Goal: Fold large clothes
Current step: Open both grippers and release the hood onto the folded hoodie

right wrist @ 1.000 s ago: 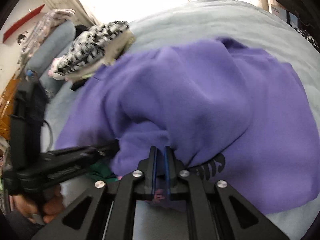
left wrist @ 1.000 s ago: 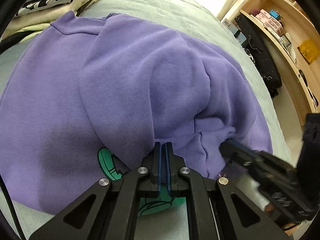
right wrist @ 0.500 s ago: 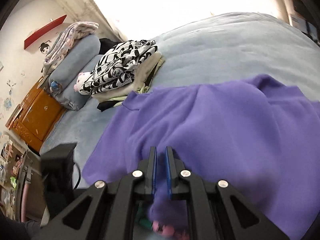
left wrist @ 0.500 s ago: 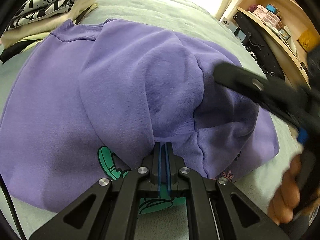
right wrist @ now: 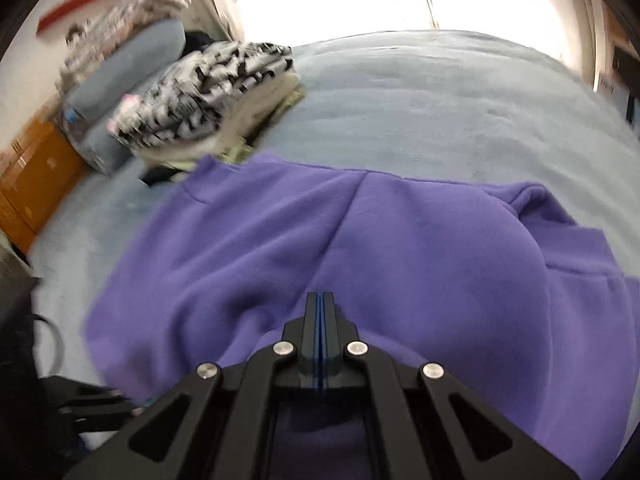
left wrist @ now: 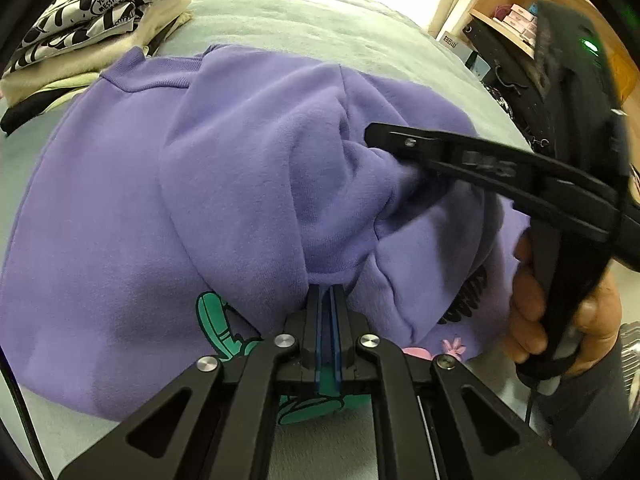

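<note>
Pinching purple sweatshirt (left wrist: 240,184), left tongs (left wrist: 327,294); right tongs (right wrist: 319,300) closed, seemingly empty; shirt (left wrist: 108,0) reads "YOUR MESSAGE".

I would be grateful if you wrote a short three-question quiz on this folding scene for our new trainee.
1. True or false: the purple sweatshirt lies on the floor.
2. What sits beside the sweatshirt's collar? A) a pile of folded clothes B) a laptop C) a lamp
3. Fill in: the left gripper is pinching a fold of the ______.

Key:
1. False; it lies on the bed.
2. A; the pile of folded clothes has a black-and-white printed garment on top.
3. Sweatshirt; the right gripper is shut, and in its own view nothing shows between its fingers.
</note>
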Demonstrator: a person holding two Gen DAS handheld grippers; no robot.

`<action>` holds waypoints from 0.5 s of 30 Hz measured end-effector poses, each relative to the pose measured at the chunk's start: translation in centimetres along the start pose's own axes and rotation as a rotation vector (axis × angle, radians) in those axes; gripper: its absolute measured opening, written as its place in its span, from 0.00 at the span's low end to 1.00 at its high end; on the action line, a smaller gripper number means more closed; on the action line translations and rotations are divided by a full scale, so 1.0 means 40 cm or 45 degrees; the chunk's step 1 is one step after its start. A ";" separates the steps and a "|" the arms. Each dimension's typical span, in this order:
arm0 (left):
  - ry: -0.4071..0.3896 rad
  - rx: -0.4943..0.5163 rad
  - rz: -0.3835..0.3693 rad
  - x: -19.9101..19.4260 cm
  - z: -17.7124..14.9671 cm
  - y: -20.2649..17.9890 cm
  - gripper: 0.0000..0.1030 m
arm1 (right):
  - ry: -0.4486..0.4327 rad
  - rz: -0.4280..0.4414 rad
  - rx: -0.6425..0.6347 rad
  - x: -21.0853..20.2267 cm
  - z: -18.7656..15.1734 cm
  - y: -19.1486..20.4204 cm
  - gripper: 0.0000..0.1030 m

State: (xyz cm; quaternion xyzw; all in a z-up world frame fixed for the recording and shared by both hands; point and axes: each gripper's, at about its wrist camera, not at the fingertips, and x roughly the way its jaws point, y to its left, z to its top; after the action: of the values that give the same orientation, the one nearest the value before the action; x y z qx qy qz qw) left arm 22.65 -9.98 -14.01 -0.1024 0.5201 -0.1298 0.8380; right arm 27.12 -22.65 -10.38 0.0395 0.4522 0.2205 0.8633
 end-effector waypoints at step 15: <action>-0.092 -0.061 0.027 0.046 0.153 0.032 0.09 | -0.043 -0.175 0.151 -0.063 -0.092 -0.052 0.00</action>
State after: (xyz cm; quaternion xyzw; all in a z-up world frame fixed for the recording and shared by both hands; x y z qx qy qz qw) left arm 29.07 -9.14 -13.28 -0.1217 0.4935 -0.1047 0.8548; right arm 23.66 -26.03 -11.19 0.0634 0.4514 0.1329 0.8801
